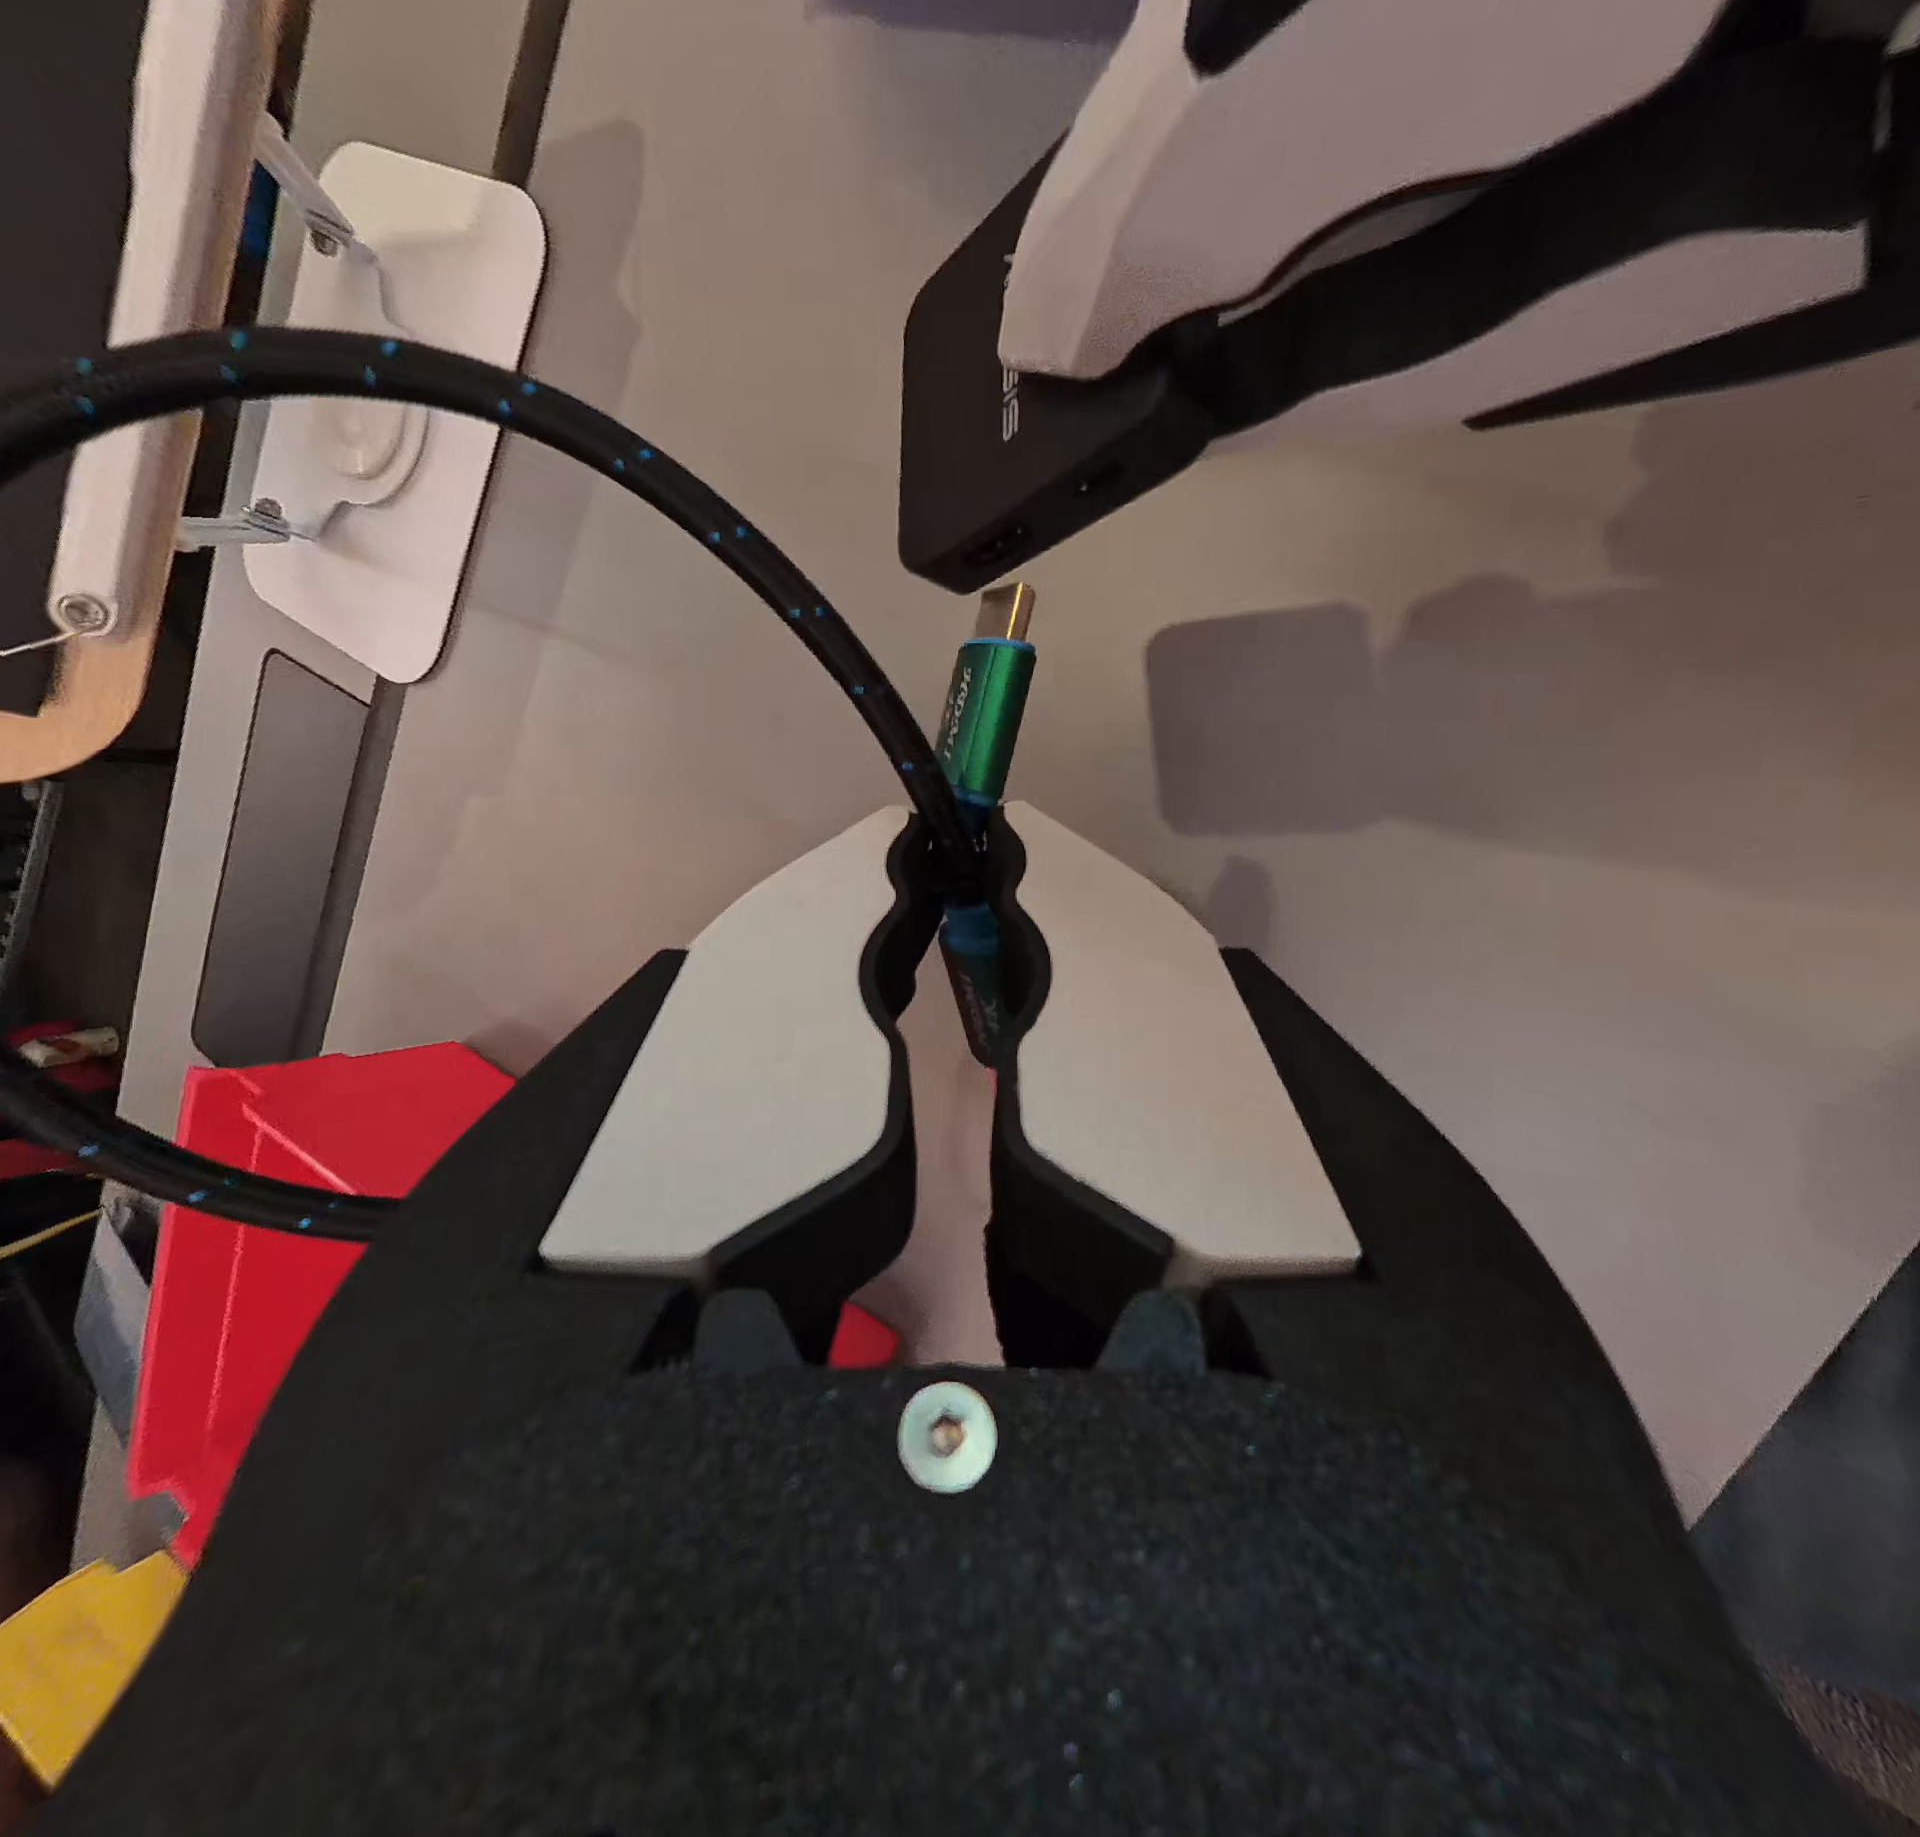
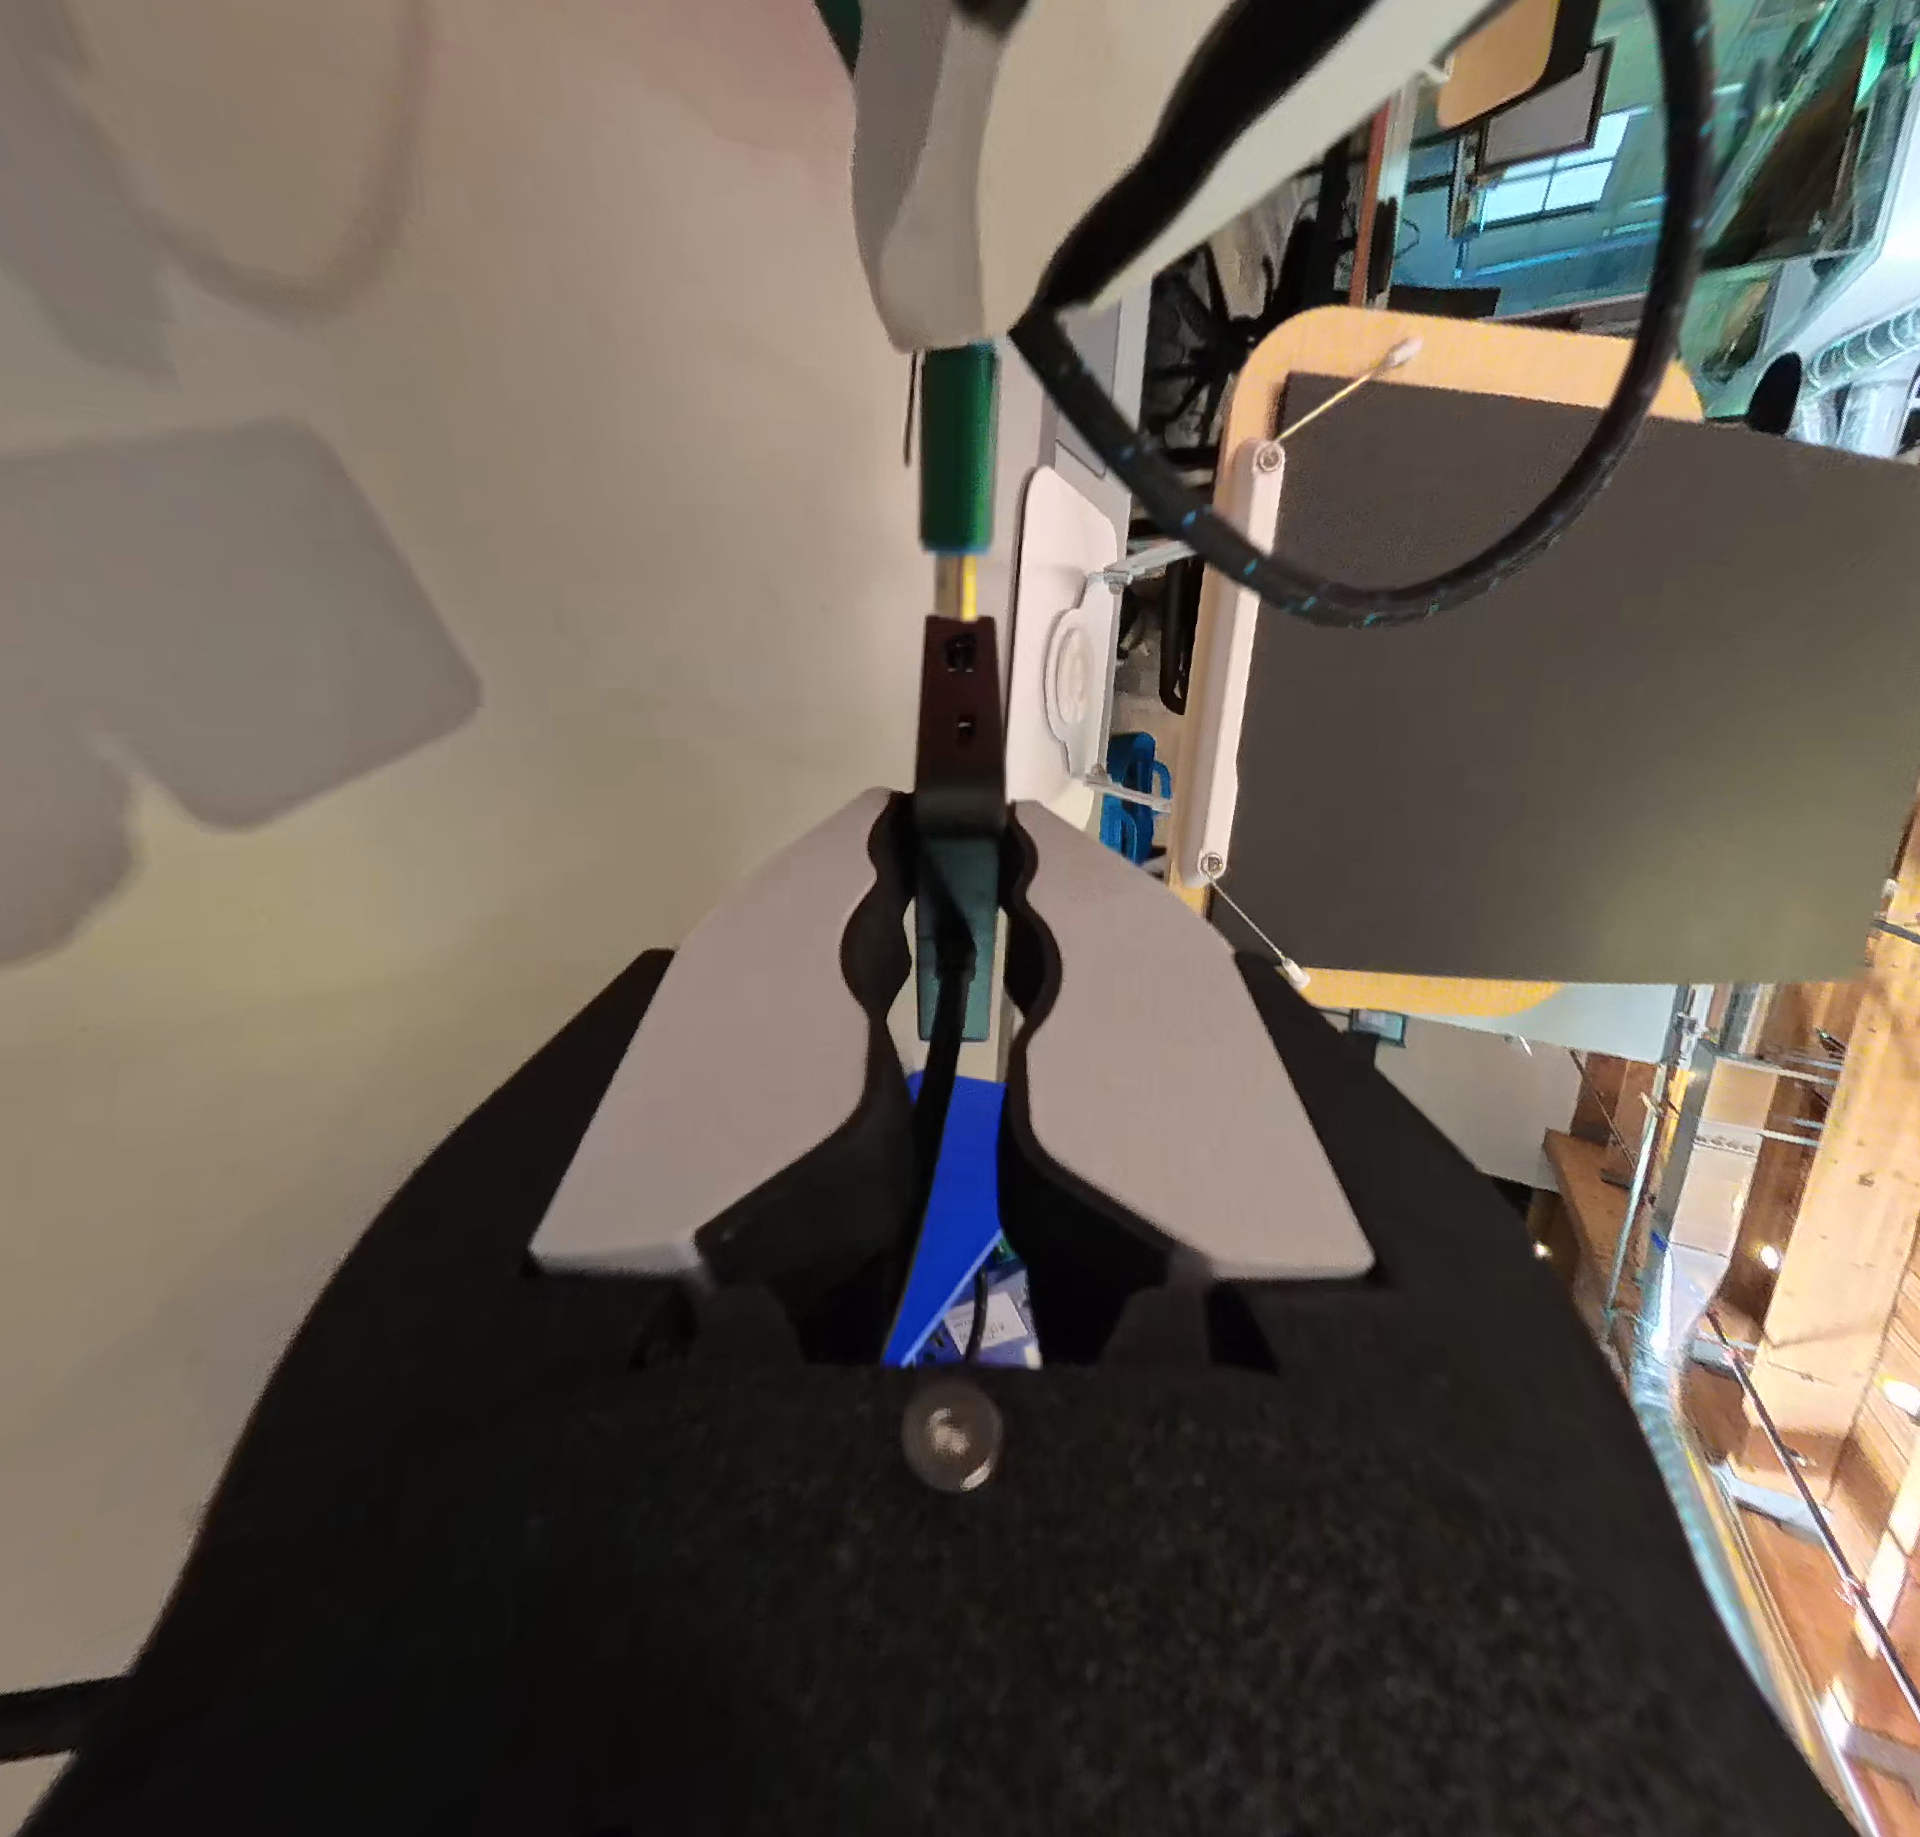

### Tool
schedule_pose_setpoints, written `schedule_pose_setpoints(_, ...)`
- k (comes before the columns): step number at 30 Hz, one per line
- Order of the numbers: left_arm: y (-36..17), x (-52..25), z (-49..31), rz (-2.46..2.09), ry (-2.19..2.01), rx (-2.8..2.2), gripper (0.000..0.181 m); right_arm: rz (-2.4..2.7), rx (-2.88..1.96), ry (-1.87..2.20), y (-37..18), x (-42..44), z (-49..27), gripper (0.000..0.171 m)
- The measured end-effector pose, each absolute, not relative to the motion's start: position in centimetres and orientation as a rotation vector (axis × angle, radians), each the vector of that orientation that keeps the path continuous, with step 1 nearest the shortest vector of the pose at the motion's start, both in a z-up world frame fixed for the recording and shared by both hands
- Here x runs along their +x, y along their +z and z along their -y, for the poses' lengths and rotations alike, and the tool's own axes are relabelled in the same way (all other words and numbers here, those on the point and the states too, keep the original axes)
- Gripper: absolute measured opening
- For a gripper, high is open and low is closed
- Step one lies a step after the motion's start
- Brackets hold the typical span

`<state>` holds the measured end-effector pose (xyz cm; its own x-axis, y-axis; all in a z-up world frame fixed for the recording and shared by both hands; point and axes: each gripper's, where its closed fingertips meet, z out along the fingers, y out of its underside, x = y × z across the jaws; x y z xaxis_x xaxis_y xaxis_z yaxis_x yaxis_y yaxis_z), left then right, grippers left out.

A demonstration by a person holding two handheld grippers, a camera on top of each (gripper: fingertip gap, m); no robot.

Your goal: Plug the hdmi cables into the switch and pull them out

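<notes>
Above a pale tabletop (image 1: 1558,956), left gripper (image 1: 956,837) clamped on green metal-shelled HDMI plug (image 1: 987,717), tip pointing lengthwise just short of flat black switch box (image 1: 997,457) pinched in right gripper (image 2: 951,811).

A pale counter (image 1: 1455,956) fills most of both views, crossed by soft grey shadows. At its edge stands a dark grey panel (image 2: 1558,696) with a light wood rim (white brackets screwed to it). Red (image 1: 312,1216) and yellow (image 1: 73,1662) bins sit beside the counter. Beyond are timber beams (image 2: 1818,1216) and bright windows (image 2: 1558,192).
</notes>
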<state>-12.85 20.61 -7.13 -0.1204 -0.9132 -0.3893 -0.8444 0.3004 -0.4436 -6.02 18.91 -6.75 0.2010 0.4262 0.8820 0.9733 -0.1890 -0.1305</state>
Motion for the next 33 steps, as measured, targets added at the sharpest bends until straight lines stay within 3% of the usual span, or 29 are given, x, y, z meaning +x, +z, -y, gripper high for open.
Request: schedule_pose_setpoints(33,-9.0,-10.9,-21.6,-1.922,0.024,-1.531,0.010,1.315,-1.829,-0.946,-8.6,-5.2,-19.6,0.015)
